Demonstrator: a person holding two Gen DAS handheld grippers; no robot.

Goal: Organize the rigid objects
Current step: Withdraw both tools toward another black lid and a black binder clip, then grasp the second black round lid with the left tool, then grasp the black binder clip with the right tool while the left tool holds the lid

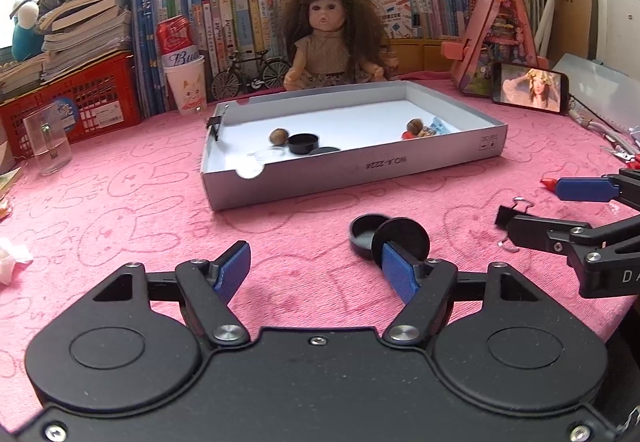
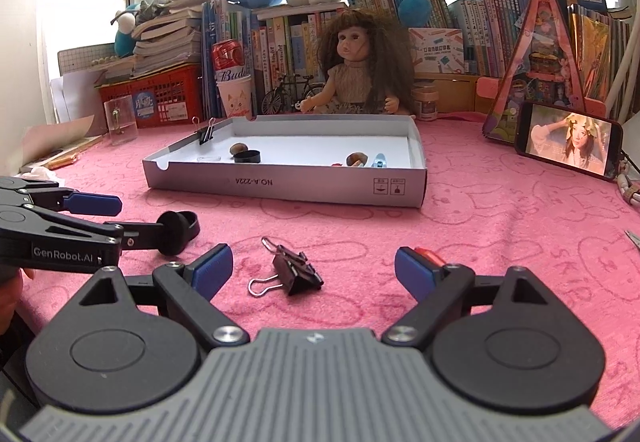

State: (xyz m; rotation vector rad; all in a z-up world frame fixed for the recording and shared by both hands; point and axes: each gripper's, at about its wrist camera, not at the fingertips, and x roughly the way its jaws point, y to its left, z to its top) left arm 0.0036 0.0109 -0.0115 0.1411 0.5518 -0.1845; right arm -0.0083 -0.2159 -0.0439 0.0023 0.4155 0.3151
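Rigid items, loose lot, on a pink rabbit-print cloth worktop (image 1: pixel 120 202).

Left wrist view: left tool (image 1: pixel 316 270), jaws apart, nothing pressed between the blue pads. Two round black plastic lids (image 1: pixel 370 232), one leaning on the other, sit by the right-hand finger; that finger overlaps the tilted lid, and contact cannot be told. Beyond them: shallow grey cardboard tray (image 1: pixel 352 170) holding a brown nut (image 1: pixel 279 136), a black round cap (image 1: pixel 304 143) and small mixed pieces at its far right. Risk: the lids sit off-centre to the jaws, so closing from here would likely push the tilted one over or pinch only its edge, and it could roll away.

Right wrist view: right tool (image 2: pixel 314 270), jaws spread wide, empty. Black metal binder clip with wire handles (image 2: pixel 294 272) lies on the cloth between the fingers, touching neither. Small red object (image 2: pixel 430 256) sits just behind the right-hand finger, partly hidden. Risk: pads may catch a springy wire handle rather than the clip body, letting it swivel or slip; the red piece may be nudged. Both tools work near each other and could knock together.
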